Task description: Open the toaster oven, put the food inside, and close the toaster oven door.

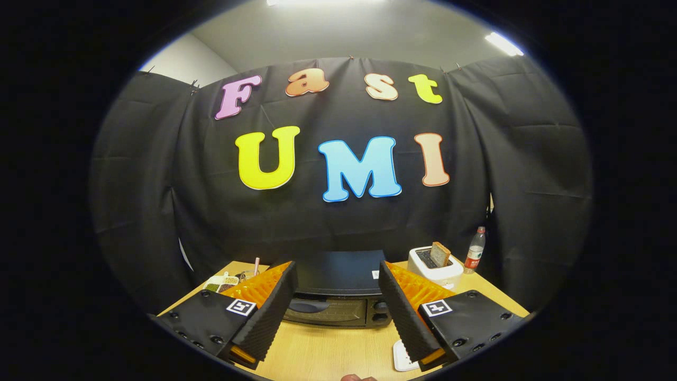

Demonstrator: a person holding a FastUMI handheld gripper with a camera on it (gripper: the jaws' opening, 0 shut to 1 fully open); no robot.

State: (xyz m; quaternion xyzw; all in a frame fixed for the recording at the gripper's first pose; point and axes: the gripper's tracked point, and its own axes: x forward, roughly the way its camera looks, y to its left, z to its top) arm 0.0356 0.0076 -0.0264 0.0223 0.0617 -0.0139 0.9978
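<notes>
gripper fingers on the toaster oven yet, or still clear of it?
Apart. In the gripper view the gripper is open, and bare table shows between the fingertips and the toaster oven, which stands closed beyond them.

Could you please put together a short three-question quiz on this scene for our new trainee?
1. True or false: the toaster oven door is shut.
2. What stands in the white toaster beyond the claw?
A. a slice of bread
B. a spoon
C. a cup
3. Fill in: the claw's fingers are spread ____, with nothing gripped between them.

Key:
1. True; the door sits flush, handle up top.
2. A; the bread slice pokes out of a slot, with a bottle beside the toaster.
3. Open; the oven lies just ahead of them.
</notes>
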